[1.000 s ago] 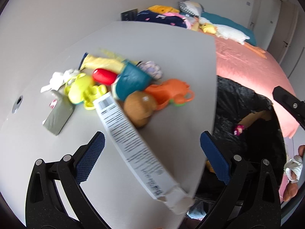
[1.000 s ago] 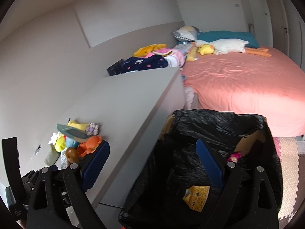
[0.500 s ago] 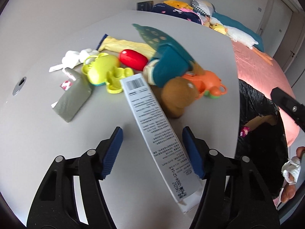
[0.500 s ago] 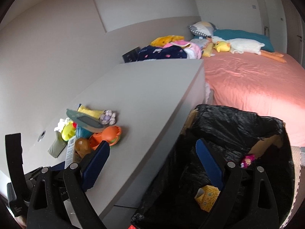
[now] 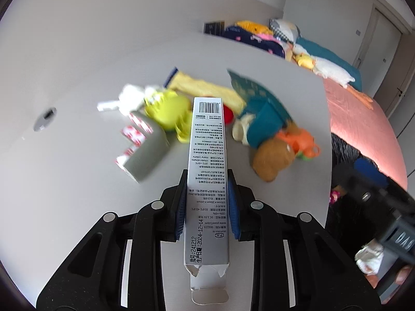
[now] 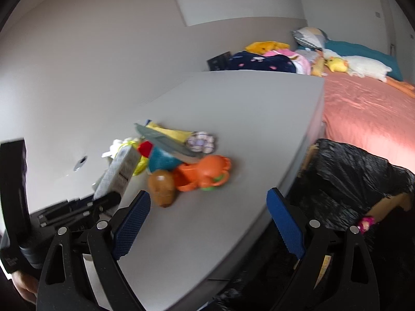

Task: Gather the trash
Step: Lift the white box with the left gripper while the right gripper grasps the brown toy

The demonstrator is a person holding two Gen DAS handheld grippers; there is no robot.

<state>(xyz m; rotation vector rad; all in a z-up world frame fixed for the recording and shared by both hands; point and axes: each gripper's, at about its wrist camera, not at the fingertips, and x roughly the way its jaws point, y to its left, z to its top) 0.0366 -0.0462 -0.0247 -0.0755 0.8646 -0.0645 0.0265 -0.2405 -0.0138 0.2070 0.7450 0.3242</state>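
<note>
A long grey-white printed box (image 5: 207, 129) with a barcode end lies between the blue pads of my left gripper (image 5: 207, 175). Its jaws are closing and the pads press on both long sides of the box, whose torn flap hangs toward the camera. From the right wrist view the same box (image 6: 119, 171) sticks up from the left gripper at the left. My right gripper (image 6: 208, 194) stands open and holds nothing, over the grey table's front edge. A black trash bag (image 6: 350, 171) gapes beside the table on the right.
A heap on the grey table (image 6: 246, 108) holds an orange toy (image 6: 205, 171), a brown lump (image 6: 161, 190), a teal box (image 5: 262, 121), a yellow-green toy (image 5: 168, 108), a grey carton (image 5: 145, 155) and white tissue (image 5: 129, 96). A pink bed (image 6: 363, 108) lies behind.
The left jaws went from wide apart to pressed on the long box, which now points straight ahead. The right gripper swung left, from over the trash bag toward the table.
</note>
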